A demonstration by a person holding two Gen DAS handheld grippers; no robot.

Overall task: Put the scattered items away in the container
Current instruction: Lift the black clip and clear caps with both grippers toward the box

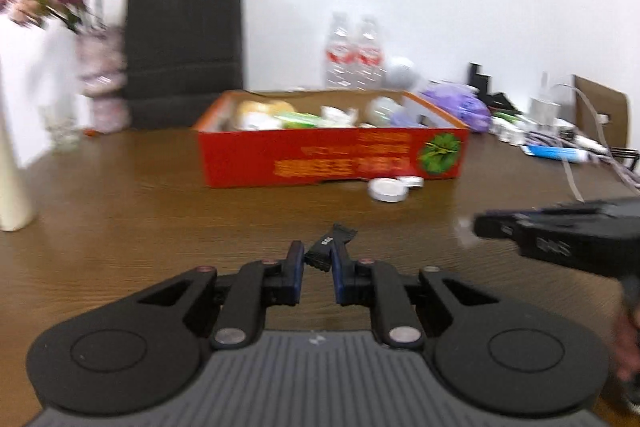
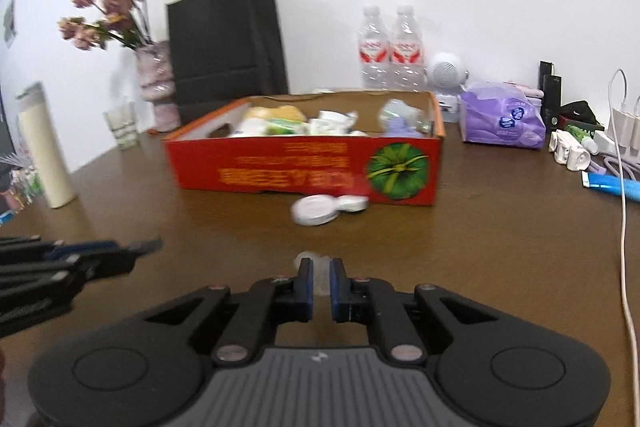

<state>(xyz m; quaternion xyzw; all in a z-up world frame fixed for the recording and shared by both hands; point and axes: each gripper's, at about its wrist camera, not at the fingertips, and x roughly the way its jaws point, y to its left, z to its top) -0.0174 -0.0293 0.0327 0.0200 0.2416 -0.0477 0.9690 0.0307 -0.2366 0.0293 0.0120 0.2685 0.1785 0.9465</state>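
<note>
Two blurred white lids [image 2: 328, 209], indistinct.

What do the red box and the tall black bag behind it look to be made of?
Red box: cardboard, apparently; glossy printed outside, plain brown inner walls and a raw edge. Black bag: likely matte paper; stiff flat sides with creases, though blur leaves it open.

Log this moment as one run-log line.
left gripper: shut on black clip | right gripper: shut on clear scrap | red box: ahead
</note>
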